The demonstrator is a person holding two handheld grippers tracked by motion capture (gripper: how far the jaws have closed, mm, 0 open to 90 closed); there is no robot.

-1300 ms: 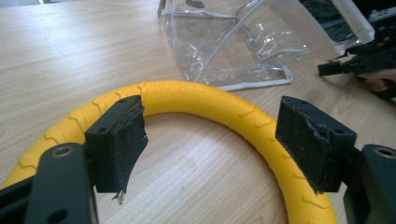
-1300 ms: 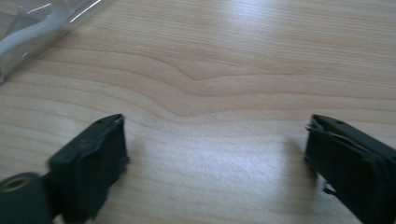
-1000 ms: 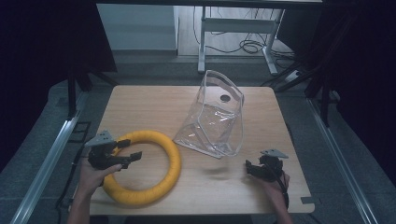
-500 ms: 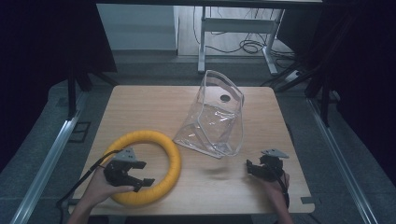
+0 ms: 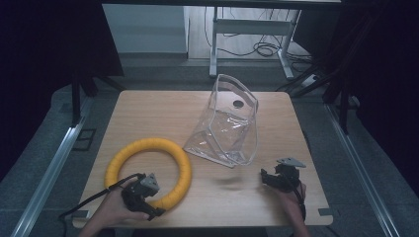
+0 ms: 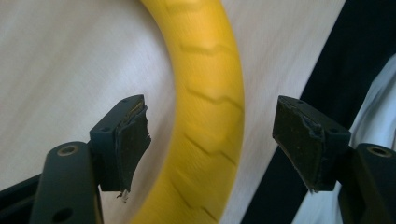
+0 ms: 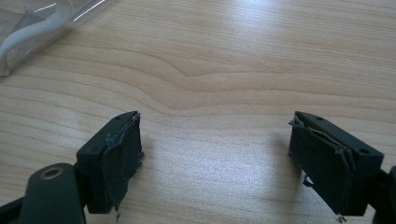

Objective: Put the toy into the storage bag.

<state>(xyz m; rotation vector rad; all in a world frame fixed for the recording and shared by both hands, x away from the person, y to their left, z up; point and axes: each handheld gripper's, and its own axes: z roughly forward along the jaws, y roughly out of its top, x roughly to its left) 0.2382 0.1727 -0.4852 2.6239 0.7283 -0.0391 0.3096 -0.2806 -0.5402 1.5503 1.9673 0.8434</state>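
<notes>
Here the left gripper [image 5: 146, 195], jaws wide, sits over the near rim of the yellow ring [image 5: 174, 157] w/ the rim between them, prob. not touching, while the right gripper [image 5: 271, 178] hangs wide open above bare table [image 5: 148, 108] near the clear bag [image 5: 232, 131].

Table [image 5: 148, 118]: pale wood, visible grain, smooth w/ a soft sheen where light hits. Ring [image 5: 148, 148]: yellow, looks like matt foam or rubber, w/ shallow zigzag grooves pressed into it. Bag [image 5: 232, 128]: clear plastic, glossy, creased, w/ a white edge strip. My left gripper [image 6: 212, 140]: black matt plastic w/ brass-looking rivets; pads [image 6: 133, 140] dull, rubbery, frayed at edges. My right gripper [image 7: 215, 158]: same black plastic, pads rough & torn.
</notes>
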